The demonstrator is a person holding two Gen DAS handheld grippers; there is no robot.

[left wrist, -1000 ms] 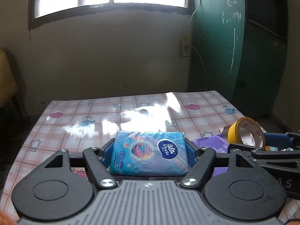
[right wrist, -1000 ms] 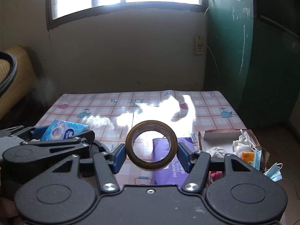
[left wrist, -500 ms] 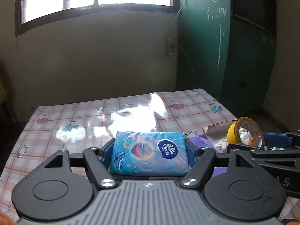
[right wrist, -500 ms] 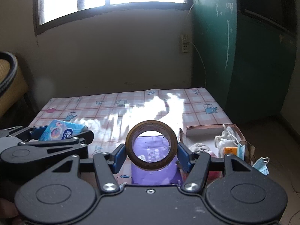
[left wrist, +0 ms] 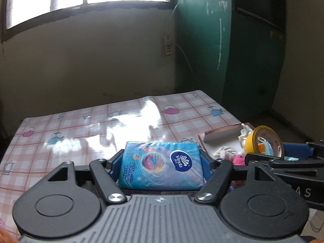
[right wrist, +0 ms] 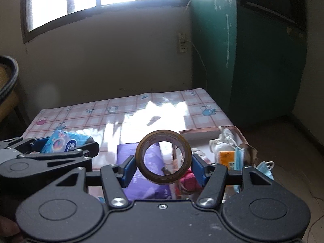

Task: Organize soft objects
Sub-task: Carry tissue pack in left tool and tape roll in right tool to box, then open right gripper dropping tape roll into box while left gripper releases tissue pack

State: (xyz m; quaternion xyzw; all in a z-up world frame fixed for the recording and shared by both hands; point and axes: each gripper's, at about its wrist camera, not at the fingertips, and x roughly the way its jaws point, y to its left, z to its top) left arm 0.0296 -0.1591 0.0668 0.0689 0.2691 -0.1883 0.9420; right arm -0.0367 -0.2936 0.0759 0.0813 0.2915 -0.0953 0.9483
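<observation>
My left gripper point(left wrist: 161, 159) is shut on a blue Vinda tissue pack point(left wrist: 162, 168), held flat between the blue pads above the checked table point(left wrist: 81, 131). Just to its right, my right gripper point(right wrist: 163, 163) is shut on a brown tape roll point(right wrist: 164, 179) that stands upright with its hole facing the camera. The roll point(left wrist: 263, 141) also shows in the left wrist view. In the right wrist view the tissue pack point(right wrist: 64, 141) shows at the left. Below the right gripper lie a purple pack point(right wrist: 129, 151) and an open cardboard box point(right wrist: 202, 131).
The box holds a white cloth point(right wrist: 220, 145), a pink cloth point(right wrist: 190, 180), an orange packet point(right wrist: 226, 158) and a blue face mask point(right wrist: 240, 156). It sits at the table's right edge. A green cupboard point(left wrist: 232, 60) stands behind on the right, a wicker chair point(right wrist: 6, 81) on the left.
Both grippers have moved to the right, side by side, keeping their loads. The cardboard box has come further into both views and now lies closer under the right gripper.
</observation>
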